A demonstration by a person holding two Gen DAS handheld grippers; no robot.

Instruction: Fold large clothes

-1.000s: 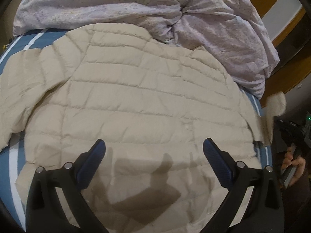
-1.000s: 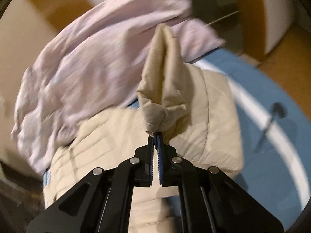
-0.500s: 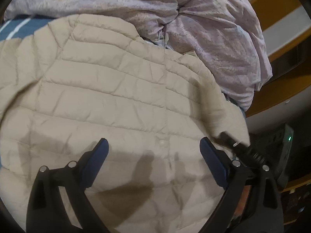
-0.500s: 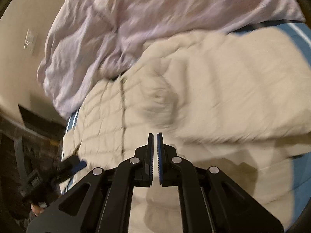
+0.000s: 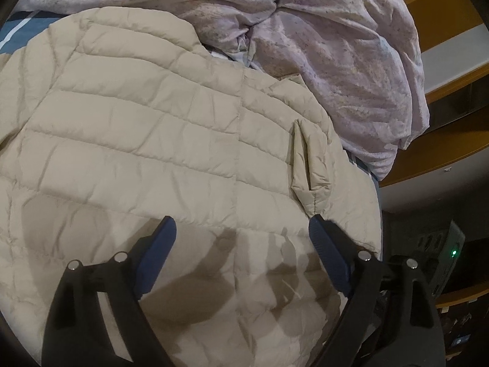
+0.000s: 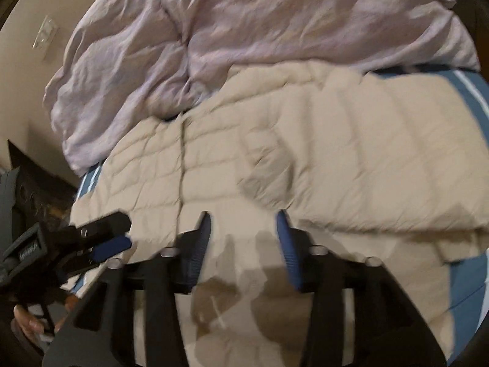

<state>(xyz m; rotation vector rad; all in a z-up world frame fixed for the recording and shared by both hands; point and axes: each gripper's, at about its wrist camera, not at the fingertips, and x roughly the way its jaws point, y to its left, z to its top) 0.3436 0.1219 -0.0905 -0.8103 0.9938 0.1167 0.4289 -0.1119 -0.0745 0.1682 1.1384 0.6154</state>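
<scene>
Spread flat across the bed, a beige quilted jacket (image 5: pixel 159 140) is seen with one sleeve (image 5: pixel 308 165) folded back over its body near the bed's right edge in the left wrist view. A blue striped sheet (image 6: pixel 467 299) is exposed at the jacket's sides, and a crumpled lilac duvet (image 5: pixel 336 46) is piled against the jacket's far edge. The left gripper (image 5: pixel 241 238) is held above the jacket's near part, its jaws wide and closing slightly, with nothing between them. The right gripper (image 6: pixel 244 235) is held over the same near part, its jaws partly apart and opening, with nothing gripped. Both grippers' shadows are cast on the fabric. A hand (image 6: pixel 27 321) is visible at the left gripper's handle.
</scene>
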